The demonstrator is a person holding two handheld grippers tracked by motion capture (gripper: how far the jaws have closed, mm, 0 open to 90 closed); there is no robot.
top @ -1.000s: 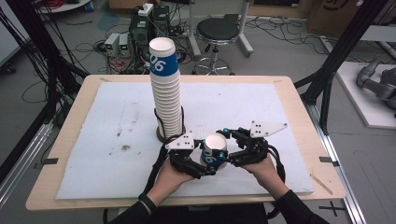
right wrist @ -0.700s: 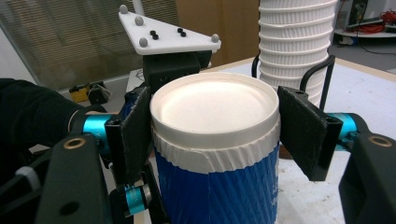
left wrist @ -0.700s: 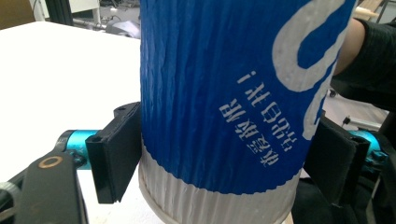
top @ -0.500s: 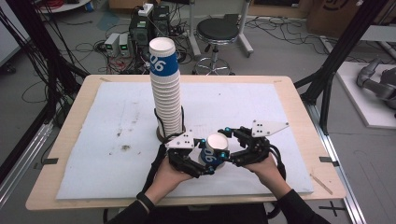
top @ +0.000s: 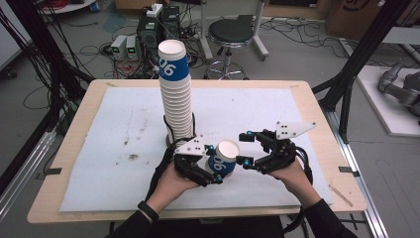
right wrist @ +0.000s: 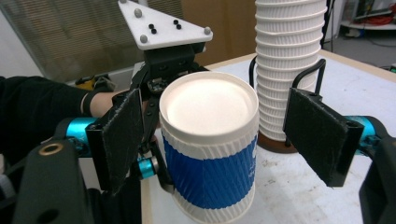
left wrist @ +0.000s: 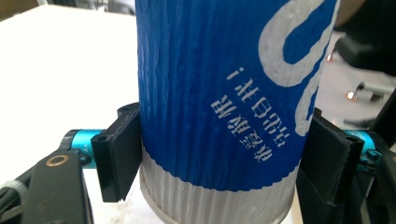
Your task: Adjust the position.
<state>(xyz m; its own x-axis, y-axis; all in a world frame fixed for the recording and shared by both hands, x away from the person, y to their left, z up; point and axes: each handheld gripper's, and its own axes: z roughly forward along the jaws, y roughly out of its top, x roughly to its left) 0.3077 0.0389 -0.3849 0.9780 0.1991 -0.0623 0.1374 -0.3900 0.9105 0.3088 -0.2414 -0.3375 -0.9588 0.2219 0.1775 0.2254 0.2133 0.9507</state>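
Gripping the blue-and-white cup upside down just in front of the cup stack, the left claw has been tightening; the right claw has just spread, pads clear of it.

White sheet covers wooden table, bearing cup stack.

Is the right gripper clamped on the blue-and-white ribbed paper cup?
No: in the right gripper view the right gripper has both pads standing clear of the blue-and-white ribbed paper cup.
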